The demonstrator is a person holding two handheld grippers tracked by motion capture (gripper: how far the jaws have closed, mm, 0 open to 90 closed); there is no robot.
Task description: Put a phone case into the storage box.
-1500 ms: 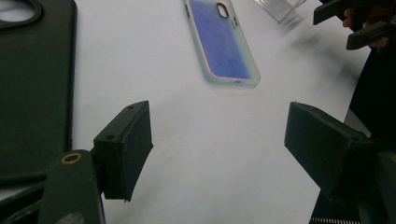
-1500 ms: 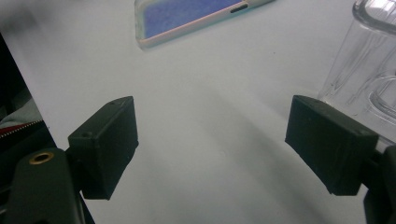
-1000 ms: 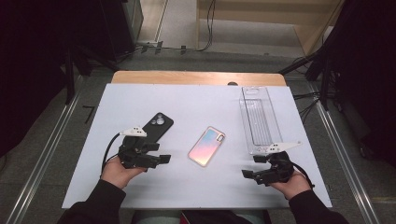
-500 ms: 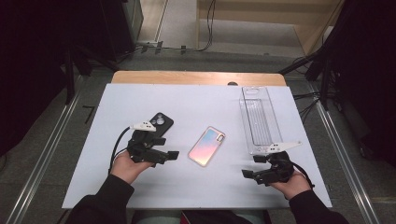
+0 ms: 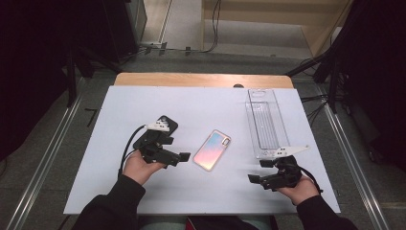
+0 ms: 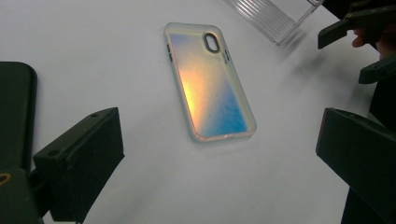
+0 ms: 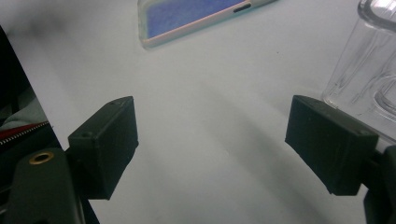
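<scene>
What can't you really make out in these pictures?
- Black phone case: in the high view the left hand-held gripper covers most of it; the left gripper view's edge cuts it off.
- Iridescent phone case: the right gripper view's top edge crops it.
- Clear tray: contents too small to tell.

The iridescent phone case point(image 5: 212, 149) lay flat, back up, on the white table point(image 5: 201, 103). It sat mid-table, its camera cutout toward the far end.
</scene>
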